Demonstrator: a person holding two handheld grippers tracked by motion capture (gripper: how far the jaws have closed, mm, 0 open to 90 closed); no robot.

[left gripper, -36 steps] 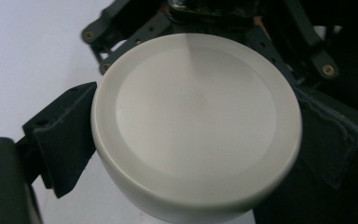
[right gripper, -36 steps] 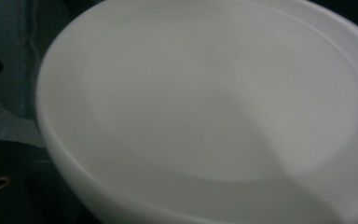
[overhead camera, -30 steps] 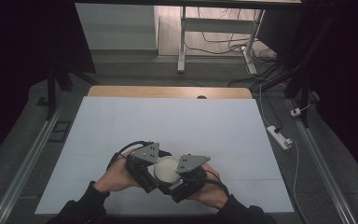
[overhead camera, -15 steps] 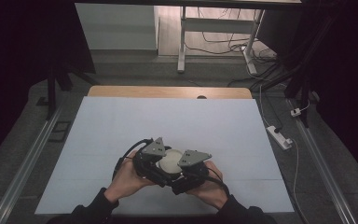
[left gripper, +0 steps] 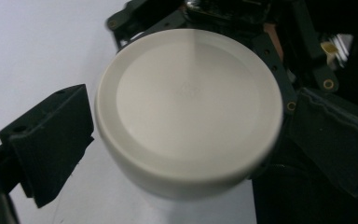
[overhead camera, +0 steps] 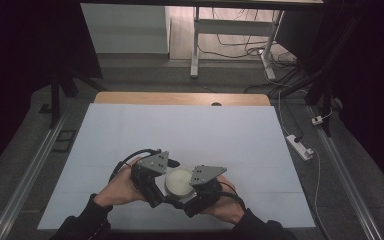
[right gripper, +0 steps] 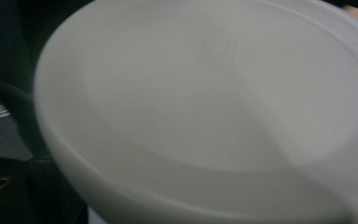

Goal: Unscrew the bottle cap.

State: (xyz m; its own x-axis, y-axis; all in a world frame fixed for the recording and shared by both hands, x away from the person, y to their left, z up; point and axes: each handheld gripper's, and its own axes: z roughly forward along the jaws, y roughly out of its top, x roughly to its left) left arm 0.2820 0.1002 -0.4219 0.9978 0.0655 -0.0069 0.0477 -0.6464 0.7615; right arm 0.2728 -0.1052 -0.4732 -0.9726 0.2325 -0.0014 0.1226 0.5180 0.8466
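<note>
a: where is the round white lid [overhead camera: 179, 181] at this moment?

b: it sits near the front edge of the white counter [overhead camera: 130, 135], between the two claws. seen from above it is a pale disc, and both hands crowd in on it from either side.

a: what are the claws doing?

b: the left claw [overhead camera: 156, 184] comes in from the lid's left, the right claw [overhead camera: 194, 196] from its right. in the left gripper view the lid [left gripper: 186, 109] lies between the two black jaws: the left jaw stands a little apart from the rim, the right jaw looks pressed to it, so this claw is spread wide around the lid rather than clamped. in the right gripper view the lid [right gripper: 205, 107] is very close and blurred, and i cannot tell whether that claw is open or closed.

a: what has changed in the last second?

b: the two hands have drawn closer together and slid a little toward the person. a second ago the lid showed more freely between the grey plates; now the claws nearly meet around it.

a: what does that mean for the work?

b: i judge the two-sided grasp is being set up, not yet finished. the next move likely needs the left jaws to close on the rim.
</note>
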